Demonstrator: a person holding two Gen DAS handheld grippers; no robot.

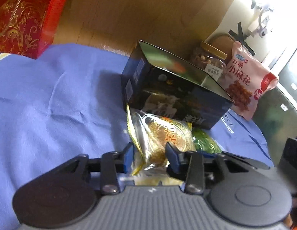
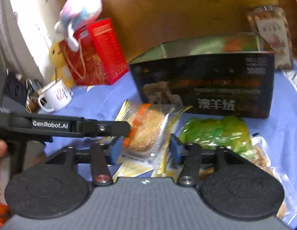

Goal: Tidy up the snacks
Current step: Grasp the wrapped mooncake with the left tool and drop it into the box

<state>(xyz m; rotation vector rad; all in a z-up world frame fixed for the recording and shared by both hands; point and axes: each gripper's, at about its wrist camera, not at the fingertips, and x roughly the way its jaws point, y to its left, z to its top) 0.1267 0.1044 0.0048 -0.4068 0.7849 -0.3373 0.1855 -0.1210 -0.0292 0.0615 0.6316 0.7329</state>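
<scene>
A clear packet with gold edges holding a round brown cake (image 1: 163,134) stands between the blue pads of my left gripper (image 1: 150,152), which is shut on it. In the right wrist view the same packet (image 2: 146,132) sits between the pads of my right gripper (image 2: 146,147), which is open with small gaps on both sides. The left gripper's black finger (image 2: 110,128) reaches in from the left and touches the packet. Just behind is an open dark box (image 1: 177,95) (image 2: 206,80). A green packet (image 2: 215,132) lies on the blue cloth (image 1: 52,95) in front of the box.
Behind the box are a pink snack bag (image 1: 244,80) and a gold-lidded jar (image 1: 207,61) (image 2: 269,25). A red gift bag (image 1: 24,19) (image 2: 95,53), a plush toy (image 2: 79,13) and a white mug (image 2: 56,95) stand at the left. Another clear snack packet (image 2: 263,159) lies at the right.
</scene>
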